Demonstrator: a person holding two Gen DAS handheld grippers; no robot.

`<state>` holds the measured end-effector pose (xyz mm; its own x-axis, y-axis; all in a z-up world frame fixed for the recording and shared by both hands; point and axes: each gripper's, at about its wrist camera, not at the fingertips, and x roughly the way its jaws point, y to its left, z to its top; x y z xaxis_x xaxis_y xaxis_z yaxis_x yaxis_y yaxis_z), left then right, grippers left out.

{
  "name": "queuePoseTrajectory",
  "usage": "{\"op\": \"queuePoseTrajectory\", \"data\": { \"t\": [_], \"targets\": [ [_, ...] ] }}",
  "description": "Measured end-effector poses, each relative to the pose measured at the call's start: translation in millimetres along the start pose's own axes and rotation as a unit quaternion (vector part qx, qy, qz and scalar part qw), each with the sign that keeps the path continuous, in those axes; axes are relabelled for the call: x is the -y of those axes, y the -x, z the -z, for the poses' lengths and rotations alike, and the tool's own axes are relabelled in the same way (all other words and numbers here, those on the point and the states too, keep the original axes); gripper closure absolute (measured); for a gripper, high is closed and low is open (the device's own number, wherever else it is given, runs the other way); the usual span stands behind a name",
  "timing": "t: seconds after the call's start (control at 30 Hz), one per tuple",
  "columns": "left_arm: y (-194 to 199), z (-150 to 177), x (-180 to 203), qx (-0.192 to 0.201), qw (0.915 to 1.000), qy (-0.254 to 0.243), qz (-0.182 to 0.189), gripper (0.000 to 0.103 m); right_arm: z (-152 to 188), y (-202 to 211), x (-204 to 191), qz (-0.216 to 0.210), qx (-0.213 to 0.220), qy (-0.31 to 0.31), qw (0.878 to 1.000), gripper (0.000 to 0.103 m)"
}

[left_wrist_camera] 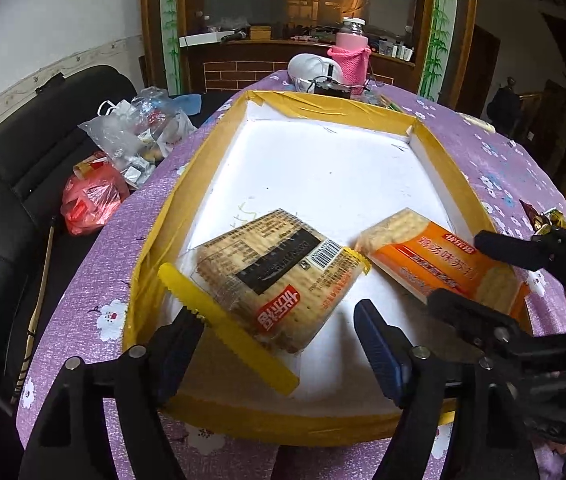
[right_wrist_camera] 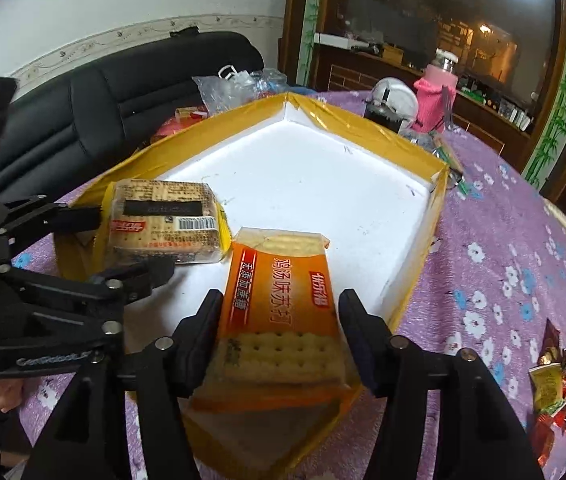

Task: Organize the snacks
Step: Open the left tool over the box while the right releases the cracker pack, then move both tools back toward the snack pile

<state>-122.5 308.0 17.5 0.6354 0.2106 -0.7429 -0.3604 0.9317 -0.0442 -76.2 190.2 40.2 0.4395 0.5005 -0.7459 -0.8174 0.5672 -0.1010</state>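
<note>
A purple flowered cloth (left_wrist_camera: 495, 160) is covering the counter, with a black sofa (left_wrist_camera: 23, 168) and a wood-framed glass cabinet (left_wrist_camera: 303, 0) standing behind it. A shallow white tray with a yellow taped rim (left_wrist_camera: 155, 248) is lying on the cloth. Two packs of crackers are sitting inside it at the near end. The clear pack with yellow serrated ends (left_wrist_camera: 275, 276) is lying label-side up near the tray's left wall, tilted. The orange pack (right_wrist_camera: 283, 300) is lying just beside it, towards the right wall, its near end resting over the tray's front edge.

The left gripper (left_wrist_camera: 279, 344) is hovering at the clear pack's near end, its fingers (left_wrist_camera: 379, 348) standing wide apart; the left one is just touching the yellow seal, the right one is well clear. The right gripper (right_wrist_camera: 279, 336) is straddling the orange pack; its fingers (right_wrist_camera: 203, 328) are flanking the pack's sides, the left one against it, a small gap showing at the right one, so no clamp is being made.

Loose wrapped sweets (right_wrist_camera: 559, 388) are lying on the cloth to the right, and a pink knitted bottle (left_wrist_camera: 351, 56) is standing beyond the tray.
</note>
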Motion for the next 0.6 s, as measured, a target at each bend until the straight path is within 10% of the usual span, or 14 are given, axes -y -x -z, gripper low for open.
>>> {"op": "queuePoseTrajectory", "data": {
  "t": [0.6],
  "targets": [
    [38.0, -11.2, 13.0, 0.025, 0.9954, 0.016, 0.091, 0.016, 27.8, 67.1, 105.5, -0.007, 0.037, -0.152, 0.988, 0.042]
  ]
}}
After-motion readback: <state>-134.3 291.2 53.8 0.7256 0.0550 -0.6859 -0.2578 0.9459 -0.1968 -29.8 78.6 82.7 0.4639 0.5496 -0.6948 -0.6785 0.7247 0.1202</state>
